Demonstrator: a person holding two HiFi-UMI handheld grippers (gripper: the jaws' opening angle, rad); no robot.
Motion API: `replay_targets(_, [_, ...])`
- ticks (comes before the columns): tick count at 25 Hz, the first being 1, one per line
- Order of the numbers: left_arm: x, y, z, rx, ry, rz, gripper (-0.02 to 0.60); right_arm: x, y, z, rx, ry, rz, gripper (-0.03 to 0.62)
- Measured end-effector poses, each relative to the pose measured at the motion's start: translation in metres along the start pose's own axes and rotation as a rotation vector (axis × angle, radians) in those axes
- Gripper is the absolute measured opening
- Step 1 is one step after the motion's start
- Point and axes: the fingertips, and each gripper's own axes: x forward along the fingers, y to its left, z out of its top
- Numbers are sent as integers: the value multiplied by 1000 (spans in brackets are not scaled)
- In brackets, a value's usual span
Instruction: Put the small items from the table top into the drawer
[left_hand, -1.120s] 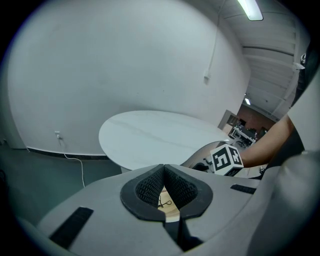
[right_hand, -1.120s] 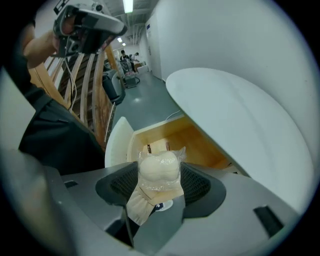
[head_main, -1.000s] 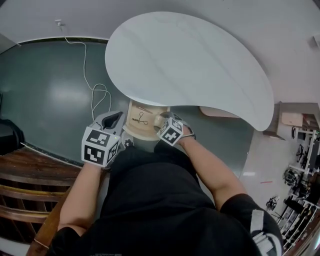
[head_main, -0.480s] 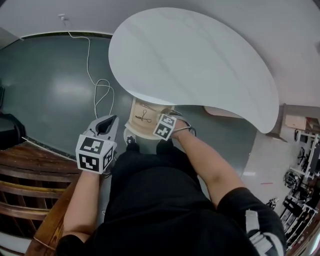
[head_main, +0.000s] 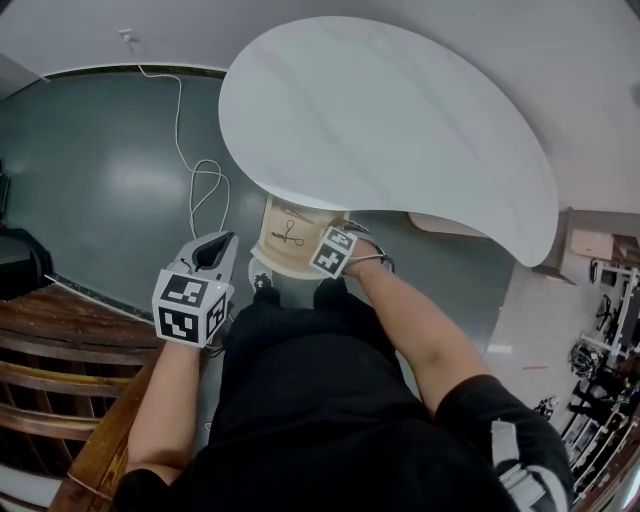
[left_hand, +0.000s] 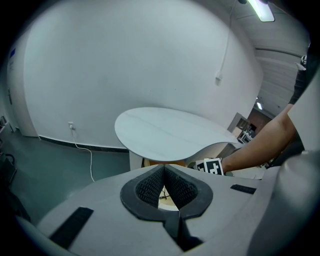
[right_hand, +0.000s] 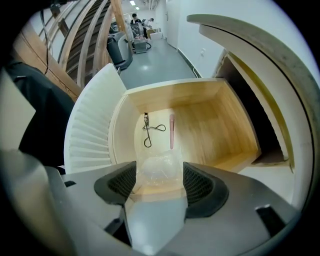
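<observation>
A: Two items already lie in the drawer (right_hand: 210, 125): a looped metal tool (right_hand: 150, 131) and a pink stick (right_hand: 171, 131), side by side at the centre of the right gripper view.

B: And the third?

A: The right tongs (right_hand: 159, 176) are pinching a clear packet (right_hand: 159, 167), held just above the drawer's near edge. I'd judge it only needs letting go.

B: Anything left on the counter (head_main: 390, 110)?

A: Its white top, filling the upper middle of the head view, looks bare, so this may be the last one.

B: The left tongs (left_hand: 164, 187)?

A: Pressed together on nothing, off at the lower left.

B: What can't you tell?

A: What's inside the packet. From above, the right hand covers the drawer's front.
</observation>
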Motion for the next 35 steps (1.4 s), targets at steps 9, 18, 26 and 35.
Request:
replay_targets(9, [5,-7,12,41,-3,-27,17,-8,-2,-1,30,-27,-5,268])
replay_targets(18, [9,-17,20,72,-13,-51,15,-30,0,2,106,-105,-17,268])
replay_targets(26, [10,-29,36,109,-34,-78,15,-69,-2,5,247,-227,-19,268])
replay_targets(35, [12,-42,51,153,-51,-111,15,-141,-15,13,461,-415,-101,174])
